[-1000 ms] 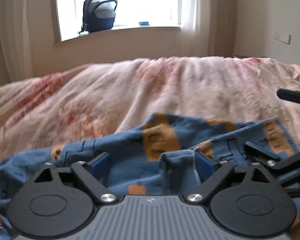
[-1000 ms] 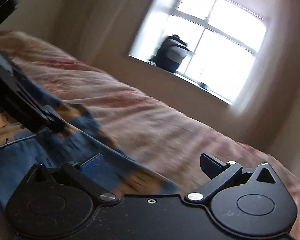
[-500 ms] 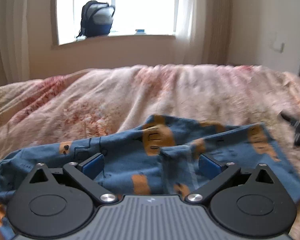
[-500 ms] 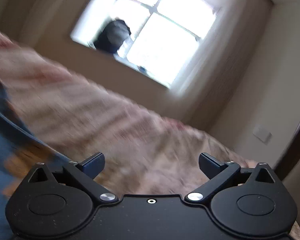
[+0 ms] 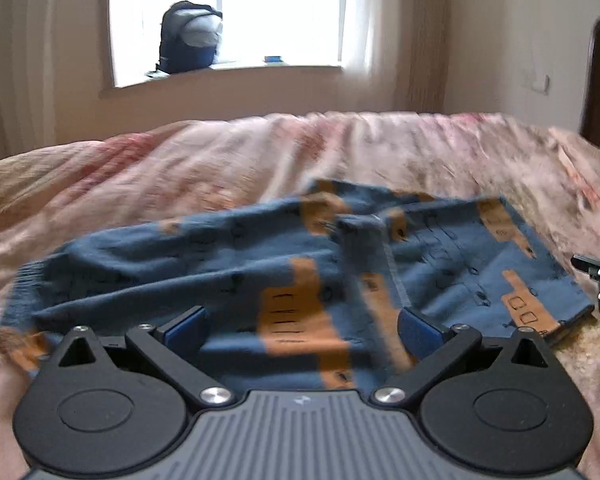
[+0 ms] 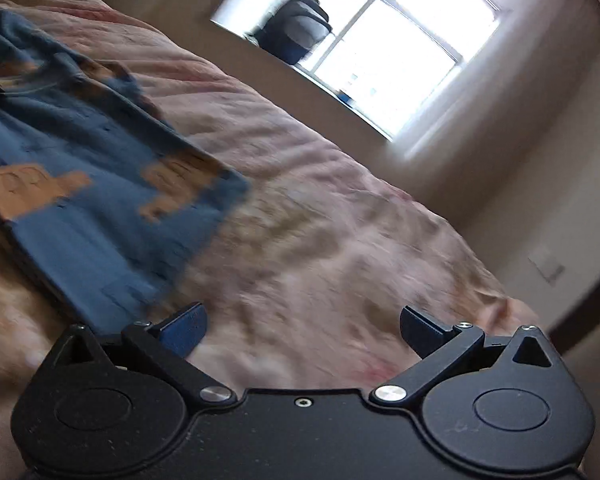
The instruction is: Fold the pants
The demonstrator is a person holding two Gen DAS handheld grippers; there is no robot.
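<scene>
The blue cotton pants with orange printed patches lie rumpled on the bed's pink floral quilt, a ridge of cloth bunched near the middle. The left tool hovers low over their near edge, fingers spread wide and empty. The right tool hangs beside the pants' corner, likewise released, gripping nothing. The fabric looks thin, light and limp, so it will likely sag and crease; the hem corners and the cuffed end at the left seem the best places to pinch.
</scene>
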